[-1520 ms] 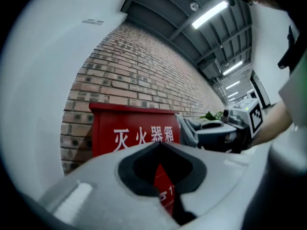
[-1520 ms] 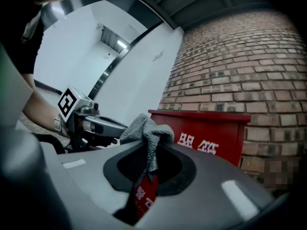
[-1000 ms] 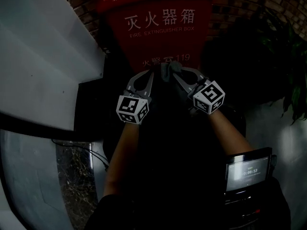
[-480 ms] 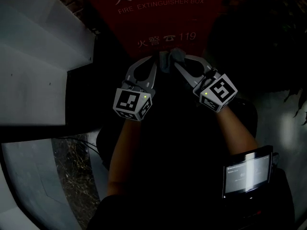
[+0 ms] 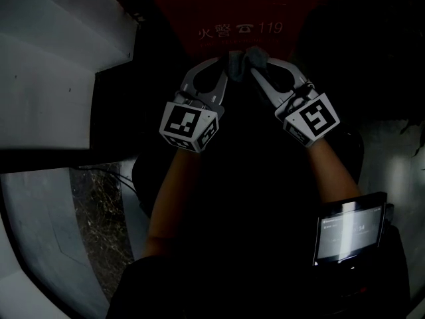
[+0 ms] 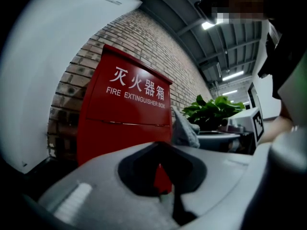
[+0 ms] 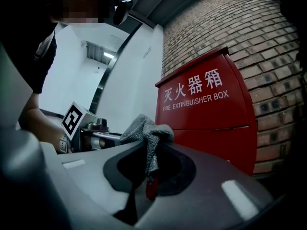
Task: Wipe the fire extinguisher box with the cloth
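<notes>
The right gripper [image 7: 148, 178] is pinching the grey cloth [image 7: 145, 131] between its closed jaws, with the fabric bunching up above the tips. In the head view it is holding the cloth in front of the lower face of the red fire extinguisher box [image 5: 232, 5], just under the printed line ending in 119 (whether the cloth is actually pressing on the panel cannot be told). The left gripper [image 5: 222, 72] is sitting just beside the cloth on its left, jaws drawn together with nothing between them. The box is standing against a brick wall [image 7: 249, 28].
</notes>
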